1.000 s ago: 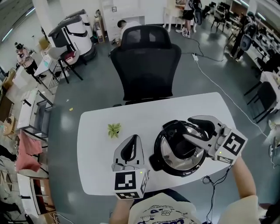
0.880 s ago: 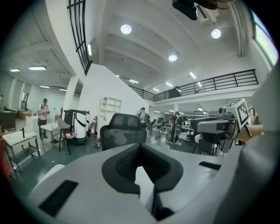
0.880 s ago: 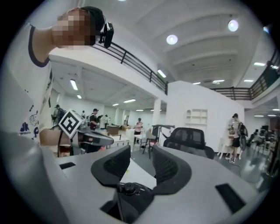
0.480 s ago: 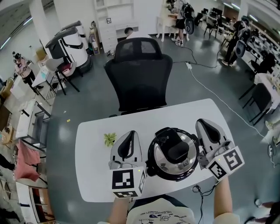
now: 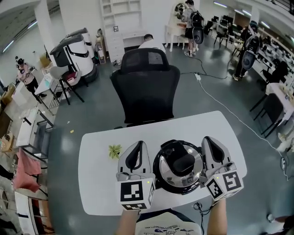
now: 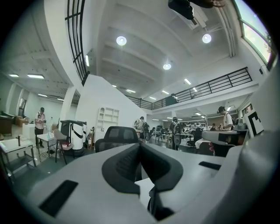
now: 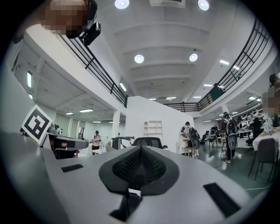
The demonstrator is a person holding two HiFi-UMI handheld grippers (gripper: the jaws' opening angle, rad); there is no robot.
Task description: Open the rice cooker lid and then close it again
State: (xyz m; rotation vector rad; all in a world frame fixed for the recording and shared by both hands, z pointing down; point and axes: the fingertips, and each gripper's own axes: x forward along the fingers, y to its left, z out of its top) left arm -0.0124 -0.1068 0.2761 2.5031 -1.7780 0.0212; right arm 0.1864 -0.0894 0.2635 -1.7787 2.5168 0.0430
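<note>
Rice cooker (image 5: 179, 166) sits on the white table (image 5: 138, 133) near my edge, its lid (image 5: 180, 160) down. My left gripper (image 5: 138, 144) is just beside its left flank, jaws pressed together on nothing. My right gripper (image 5: 208, 139) flanks the other side; its jaws have just been closing and are empty too. A small plant (image 5: 114, 151) stands further left, and a black office chair (image 5: 146, 87) is beyond the table.

A white table with rounded corners (image 5: 98, 179) stood on a glossy grey floor (image 5: 87, 114), with a black mesh-backed office chair (image 5: 146, 87) just behind it. White open shelving (image 5: 112, 13) stood against the far wall. Round ceiling lamps (image 7: 139, 58) shone over a black-railed upper gallery (image 6: 218, 85).
</note>
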